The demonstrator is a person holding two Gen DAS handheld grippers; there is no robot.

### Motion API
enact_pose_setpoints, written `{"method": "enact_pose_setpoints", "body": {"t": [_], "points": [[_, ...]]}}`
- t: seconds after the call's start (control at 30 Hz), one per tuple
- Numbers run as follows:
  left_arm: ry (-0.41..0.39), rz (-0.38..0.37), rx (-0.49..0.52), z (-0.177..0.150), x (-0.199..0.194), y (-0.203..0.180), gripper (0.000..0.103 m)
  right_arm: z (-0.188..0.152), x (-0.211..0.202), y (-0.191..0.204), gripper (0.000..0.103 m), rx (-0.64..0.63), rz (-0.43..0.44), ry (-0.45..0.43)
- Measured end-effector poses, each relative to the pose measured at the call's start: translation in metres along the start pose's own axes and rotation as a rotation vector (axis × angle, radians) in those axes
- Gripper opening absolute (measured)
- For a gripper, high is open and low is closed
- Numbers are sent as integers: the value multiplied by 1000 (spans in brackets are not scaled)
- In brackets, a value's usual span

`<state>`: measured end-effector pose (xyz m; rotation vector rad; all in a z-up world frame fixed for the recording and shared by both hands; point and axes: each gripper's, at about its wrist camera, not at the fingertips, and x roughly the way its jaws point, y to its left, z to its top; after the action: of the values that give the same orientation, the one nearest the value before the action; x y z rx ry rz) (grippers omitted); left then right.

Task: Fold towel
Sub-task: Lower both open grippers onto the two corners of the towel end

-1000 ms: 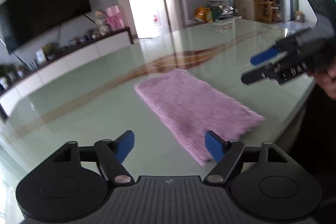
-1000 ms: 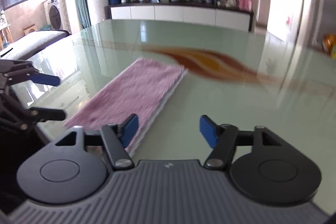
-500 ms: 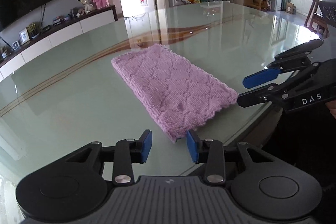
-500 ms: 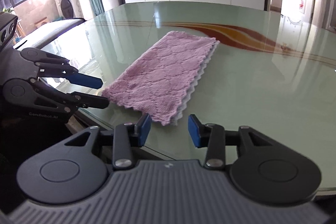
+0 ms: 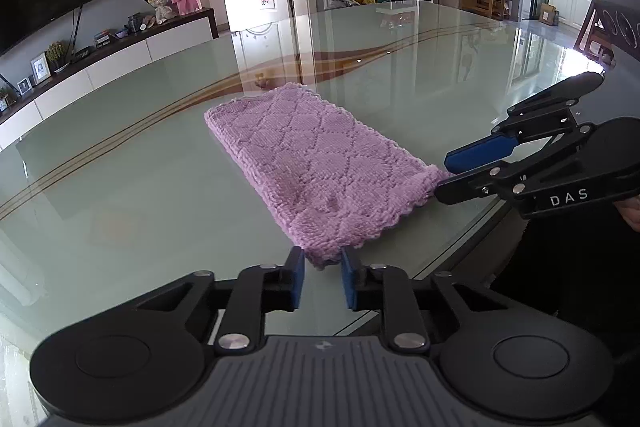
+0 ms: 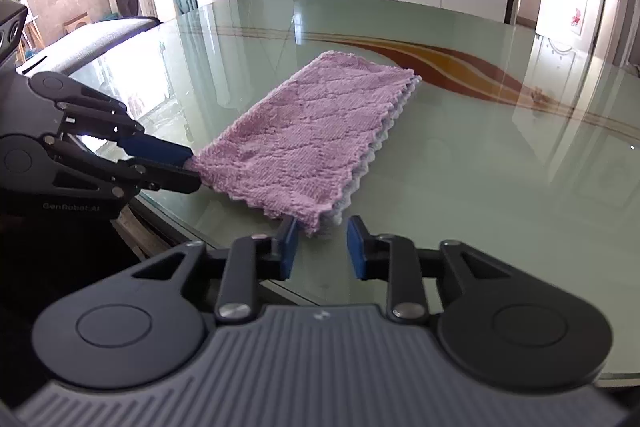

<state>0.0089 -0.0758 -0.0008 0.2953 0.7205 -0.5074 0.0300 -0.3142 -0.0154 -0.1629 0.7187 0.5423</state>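
Pink towel (image 5: pixel 316 171) lies flat on the glass surface (image 5: pixel 140 187), long and narrow, already doubled over by the look of the stacked scalloped edges along one long side. Its near short end sits right at the surface's near edge; the far end points toward the middle.

Step in hand: taking hold of the two near corners for the next fold.

- Left hand-held gripper (image 5: pixel 322 281): jaws have just been closing, now narrow, with the towel's near-left corner between the pads. The right wrist view shows that corner pinched between its fingers. I read it as gripping the towel.
- Right hand-held gripper (image 6: pixel 322 247): jaws also just been closing, narrow. The near-right corner sits between the pads, touching the left pad, but a visible gap remains to the right pad. From the left wrist view its tips meet the corner; contact looks partial. Not clamped yet, I'd say.

Next move, as I judge it: finish closing the right on all layers, then lift both corners together and carry them to the far short end, keeping the edge taut and level so the halves line up. Risk: the right grabs only the top layer and the stack splays.
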Motion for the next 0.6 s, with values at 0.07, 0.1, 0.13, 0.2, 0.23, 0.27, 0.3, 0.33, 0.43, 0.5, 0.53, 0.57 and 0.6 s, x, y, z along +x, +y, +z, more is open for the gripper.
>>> {"method": "enact_pose_setpoints", "body": {"t": [0.07, 0.1, 0.13, 0.2, 0.23, 0.27, 0.3, 0.33, 0.43, 0.5, 0.53, 0.57, 0.6], "points": [[1, 1, 0, 0, 0, 0, 22, 0, 0, 0, 23, -5, 10, 2], [1, 1, 0, 0, 0, 0, 22, 0, 0, 1, 23, -6, 22, 3], [2, 1, 0, 0, 0, 0, 22, 1, 1, 4, 23, -7, 23, 2], [3, 1, -1, 1, -1, -1, 22, 1, 2, 7, 23, -14, 24, 0], [3, 1, 0, 0, -1, -2, 22, 2, 3, 7, 23, -13, 24, -1], [3, 1, 1, 0, 0, -2, 22, 2, 3, 7, 23, -11, 25, -2], [3, 0, 1, 0, 0, -2, 22, 2, 3, 7, 23, -11, 26, -3], [3, 0, 1, 0, -1, -2, 22, 3, 4, 7, 23, -12, 26, -3], [3, 2, 2, 0, -1, -3, 23, 3, 3, 8, 20, -29, 22, -2], [4, 4, 4, 0, -1, -3, 23, 2, 4, 7, 17, -29, 18, -3], [4, 5, 4, 0, -1, -3, 23, 3, 3, 7, 17, -29, 15, -2], [4, 5, 4, 0, -1, -3, 23, 3, 3, 7, 15, -29, 12, -2], [5, 5, 3, 0, -1, -3, 23, 3, 3, 7, 14, -31, 9, -1]]}}
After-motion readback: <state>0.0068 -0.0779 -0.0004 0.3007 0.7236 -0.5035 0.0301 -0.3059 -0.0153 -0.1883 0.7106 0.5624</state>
